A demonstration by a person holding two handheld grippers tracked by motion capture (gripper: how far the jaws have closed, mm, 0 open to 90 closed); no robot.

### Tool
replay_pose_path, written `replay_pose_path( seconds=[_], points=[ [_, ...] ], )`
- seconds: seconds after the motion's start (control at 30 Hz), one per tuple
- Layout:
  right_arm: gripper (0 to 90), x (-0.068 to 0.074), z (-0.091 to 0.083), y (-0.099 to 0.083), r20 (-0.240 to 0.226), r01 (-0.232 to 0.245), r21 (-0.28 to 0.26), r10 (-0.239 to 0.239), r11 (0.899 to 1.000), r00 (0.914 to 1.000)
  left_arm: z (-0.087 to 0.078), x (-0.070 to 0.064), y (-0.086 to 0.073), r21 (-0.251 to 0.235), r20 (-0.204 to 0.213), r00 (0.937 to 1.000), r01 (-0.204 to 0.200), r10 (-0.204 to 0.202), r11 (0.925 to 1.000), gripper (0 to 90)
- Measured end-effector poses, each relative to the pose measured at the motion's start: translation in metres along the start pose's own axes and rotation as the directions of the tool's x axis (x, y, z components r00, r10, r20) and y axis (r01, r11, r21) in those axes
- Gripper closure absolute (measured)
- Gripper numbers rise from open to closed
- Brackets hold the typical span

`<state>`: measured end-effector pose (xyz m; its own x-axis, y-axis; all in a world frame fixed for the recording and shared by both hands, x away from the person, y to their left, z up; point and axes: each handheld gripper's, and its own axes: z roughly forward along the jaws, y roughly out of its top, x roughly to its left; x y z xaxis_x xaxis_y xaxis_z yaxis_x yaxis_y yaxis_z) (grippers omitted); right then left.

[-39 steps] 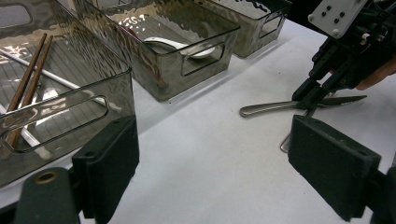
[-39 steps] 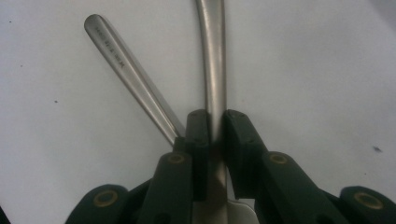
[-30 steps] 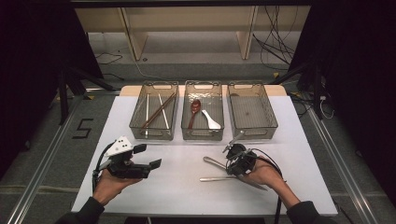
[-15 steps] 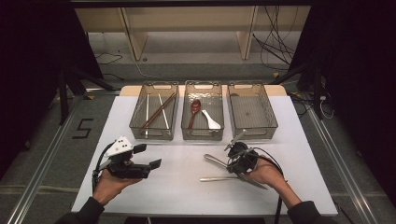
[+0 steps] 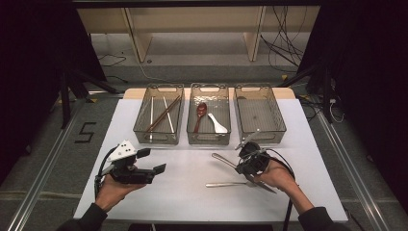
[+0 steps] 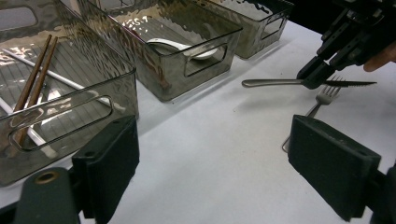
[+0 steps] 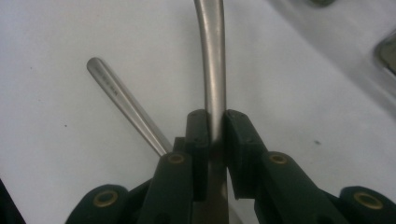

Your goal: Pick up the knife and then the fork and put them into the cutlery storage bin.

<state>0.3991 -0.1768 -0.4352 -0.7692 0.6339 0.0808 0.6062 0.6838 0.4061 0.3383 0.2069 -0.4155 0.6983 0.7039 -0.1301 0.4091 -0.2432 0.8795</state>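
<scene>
My right gripper (image 5: 246, 165) is shut on a steel table knife (image 5: 222, 159) near the table's front right. In the right gripper view the knife's handle (image 7: 212, 70) runs up from between the pinched jaws of the gripper (image 7: 215, 127). The left gripper view has the knife (image 6: 275, 82) held level above the table, serrated blade pointing right. A steel fork (image 5: 225, 184) lies flat on the white table (image 5: 187, 192) just below the knife; its handle (image 7: 122, 103) and tines (image 6: 325, 94) are visible. My left gripper (image 5: 153, 161) is at the front left, open and empty (image 6: 215, 154).
Three smoky clear bins stand in a row at the back. The left bin (image 5: 144, 134) holds chopsticks (image 6: 32, 84), the middle bin (image 5: 209, 137) holds a dark spoon and a white spoon (image 5: 217, 125), and the right bin (image 5: 260, 132) looks empty.
My right gripper has tipped the knife's handle end slightly up and toward the bins. The fork and my left gripper have stayed put.
</scene>
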Motion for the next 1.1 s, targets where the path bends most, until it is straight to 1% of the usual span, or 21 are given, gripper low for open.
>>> replay_pose_path(
  seconds=[0.2,0.37,0.6,0.77,0.9,0.97,1.03,1.1],
  points=[
    [80.7,-0.007,-0.012,0.003,0.003,-0.015,-0.038,0.015,0.999,0.9999,0.001,0.0,0.0,0.002,0.001,1.0,0.005,-0.005,1.0,16.2],
    [80.7,-0.014,-0.026,0.006,0.007,-0.033,-0.082,0.034,0.996,0.9994,0.001,0.0,-0.001,-0.001,-0.001,1.0,0.01,-0.01,1.0,16.2],
    [80.7,-0.03,-0.046,0.015,0.024,-0.065,-0.151,0.07,0.986,0.9973,0.0,0.0,-0.001,-0.002,-0.003,0.9999,0.01,-0.01,0.9999,16.2],
    [80.8,-0.041,-0.06,0.025,0.053,-0.075,-0.189,0.087,0.979,0.9948,0.0,0.001,-0.001,-0.002,-0.004,0.9999,0.009,-0.009,1.0,16.2],
    [80.8,-0.053,-0.07,0.036,0.079,-0.102,-0.221,0.122,0.97,0.9895,0.0,0.001,-0.001,-0.003,-0.005,1.0,0.008,-0.008,1.0,16.2],
    [80.7,-0.061,-0.075,0.041,0.079,-0.12,-0.238,0.142,0.964,0.9866,0.0,0.001,-0.001,-0.003,-0.004,1.0,0.008,-0.008,1.0,16.2],
    [80.8,-0.071,-0.079,0.047,0.079,-0.149,-0.254,0.174,0.956,0.9816,0.0,0.001,-0.001,-0.002,-0.004,1.0,0.009,-0.009,1.0,16.2],
    [80.8,-0.083,-0.082,0.054,0.077,-0.184,-0.263,0.211,0.947,0.9746,0.0,0.001,-0.001,0.001,-0.003,1.0,0.005,-0.005,1.0,16.2]
  ],
)
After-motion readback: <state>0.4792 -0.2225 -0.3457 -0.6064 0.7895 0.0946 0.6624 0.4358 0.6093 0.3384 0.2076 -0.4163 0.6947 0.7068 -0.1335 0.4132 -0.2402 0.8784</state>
